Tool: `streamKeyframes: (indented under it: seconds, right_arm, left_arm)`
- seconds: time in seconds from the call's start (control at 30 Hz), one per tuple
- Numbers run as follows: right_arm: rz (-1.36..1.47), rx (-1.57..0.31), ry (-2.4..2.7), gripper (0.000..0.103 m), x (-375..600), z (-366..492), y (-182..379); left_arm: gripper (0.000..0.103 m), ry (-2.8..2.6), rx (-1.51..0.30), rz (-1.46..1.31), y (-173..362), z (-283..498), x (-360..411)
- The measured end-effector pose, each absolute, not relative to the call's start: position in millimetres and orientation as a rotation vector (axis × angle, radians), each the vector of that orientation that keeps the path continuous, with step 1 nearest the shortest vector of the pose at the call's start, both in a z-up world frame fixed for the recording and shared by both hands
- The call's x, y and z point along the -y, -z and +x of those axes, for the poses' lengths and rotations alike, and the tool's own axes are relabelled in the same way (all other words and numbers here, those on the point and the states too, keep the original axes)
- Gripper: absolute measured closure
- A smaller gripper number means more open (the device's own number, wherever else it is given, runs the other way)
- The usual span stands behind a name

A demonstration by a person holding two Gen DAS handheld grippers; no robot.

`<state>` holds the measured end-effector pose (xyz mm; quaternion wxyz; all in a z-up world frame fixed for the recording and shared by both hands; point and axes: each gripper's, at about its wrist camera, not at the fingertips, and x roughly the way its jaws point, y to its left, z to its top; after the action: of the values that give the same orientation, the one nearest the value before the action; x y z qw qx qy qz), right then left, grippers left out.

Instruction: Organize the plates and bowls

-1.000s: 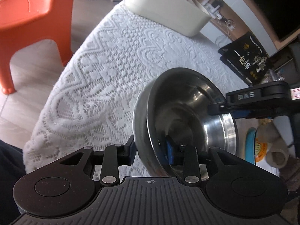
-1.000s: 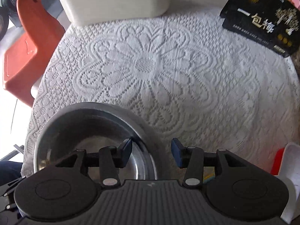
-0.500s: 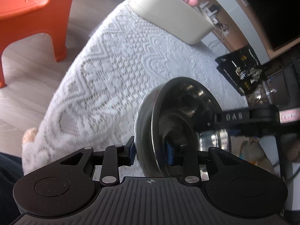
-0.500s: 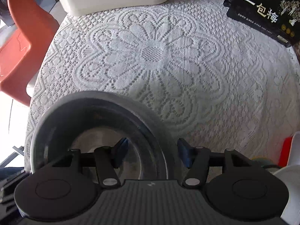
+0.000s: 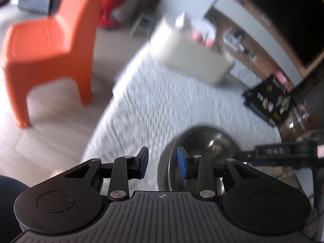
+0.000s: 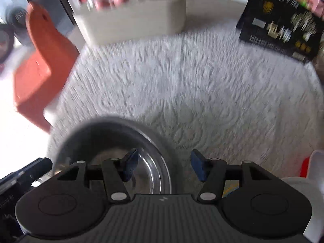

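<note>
On lace cloth (image 6: 202, 85), steel bowl (image 6: 158, 174) beside parted right gripper (image 6: 164, 167)

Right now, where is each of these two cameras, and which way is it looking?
Left wrist: on the left gripper, looking down past its open fingers at a steel bowl on the lace cloth; the right gripper's arm crosses at right.
Right wrist: on the right gripper, steeply down.
Both show bowl, cloth, orange chair, black box.
</note>
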<state>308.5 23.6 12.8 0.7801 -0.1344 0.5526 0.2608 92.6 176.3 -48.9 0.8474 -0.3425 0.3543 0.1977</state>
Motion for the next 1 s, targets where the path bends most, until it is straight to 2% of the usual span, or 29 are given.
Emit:
streamKeyframes:
  seconds: [0.27, 0.5, 0.73, 1.0]
  right_arm:
    - [-0.174, -0.963, -0.614, 0.045, 63.3, 300.4, -77.2]
    - [-0.11, -0.864, -0.535, 0.045, 164.1, 294.7, -90.1]
    - [-0.081, -0.865, -0.49, 0.045, 222.0, 291.1, -69.6]
    - [-0.049, -0.953, -0.55, 0.045, 228.8, 289.8, -28.0]
  left_arm:
    - [0.069, -0.23, -0.619, -0.687, -8.8, 94.1, -127.6]
    - [0.069, 0.016, -0.63, -0.595, -20.3, 124.4, -50.6]
    - [0.069, 0.01, -0.74, -0.482, -8.5, 165.8, 1.8]
    - [0.069, -0.115, -0.843, -0.421, 22.3, 179.9, 6.9]
